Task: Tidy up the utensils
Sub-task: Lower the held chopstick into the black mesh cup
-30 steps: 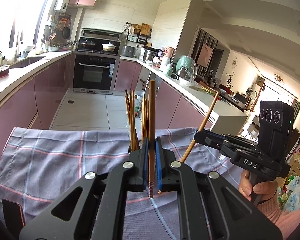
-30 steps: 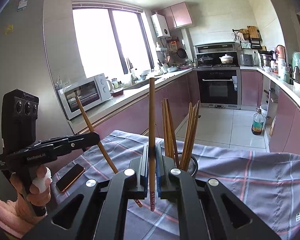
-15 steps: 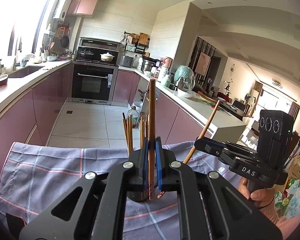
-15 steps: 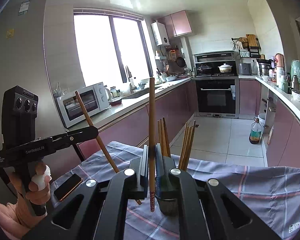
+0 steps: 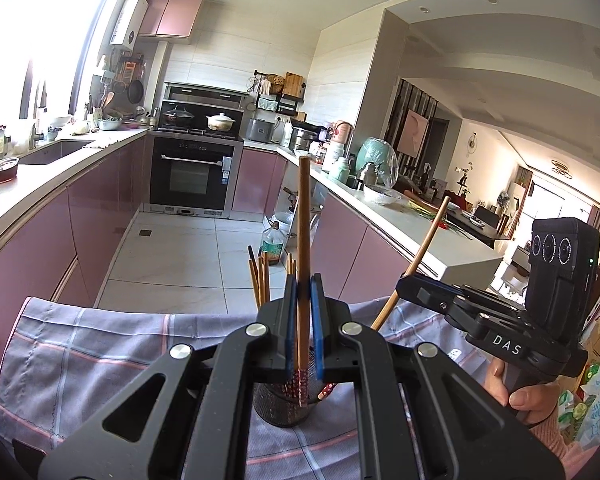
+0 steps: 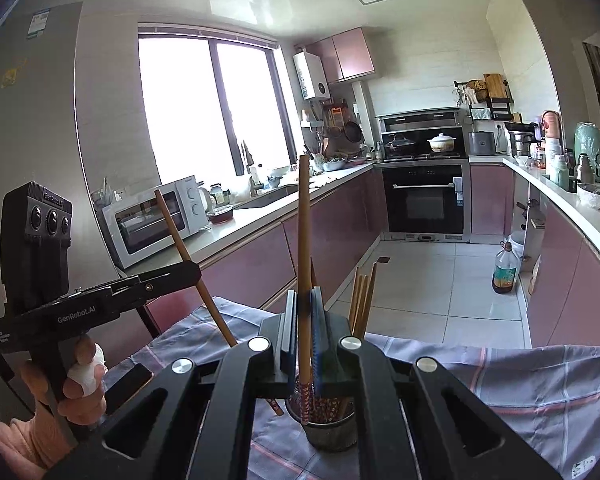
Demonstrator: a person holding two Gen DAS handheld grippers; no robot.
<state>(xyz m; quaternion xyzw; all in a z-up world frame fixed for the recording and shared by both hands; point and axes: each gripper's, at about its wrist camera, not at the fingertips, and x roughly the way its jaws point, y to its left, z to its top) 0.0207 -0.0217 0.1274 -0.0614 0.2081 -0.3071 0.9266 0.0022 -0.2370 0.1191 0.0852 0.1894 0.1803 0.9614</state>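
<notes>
1. Both grippers are clenched, each on one wooden chopstick: the left gripper (image 5: 302, 336) pinches the left chopstick (image 5: 303, 240) upright between its blue pads, and the right gripper (image 6: 304, 336) pinches the right chopstick (image 6: 305, 240) the same way.
2. Beneath everything lies a grey-blue plaid cloth (image 5: 100, 344) with pink and white lines, draped over the table; the chopstick holder stands on it.
3. At the cloth's left edge, left of the holder in the right wrist view, lies a dark phone (image 6: 126, 386).
4. Centred on the cloth is the dark mesh chopstick holder (image 6: 332, 428), with several wooden chopsticks (image 6: 362, 300) standing in it, patterned ends down.
5. Each held chopstick's patterned lower end hangs at the holder's mouth; whether it touches the holder I cannot tell.
6. In the right wrist view, the left chopstick slants past the holder's left side, its tip (image 6: 276, 408) just beside the rim.
</notes>
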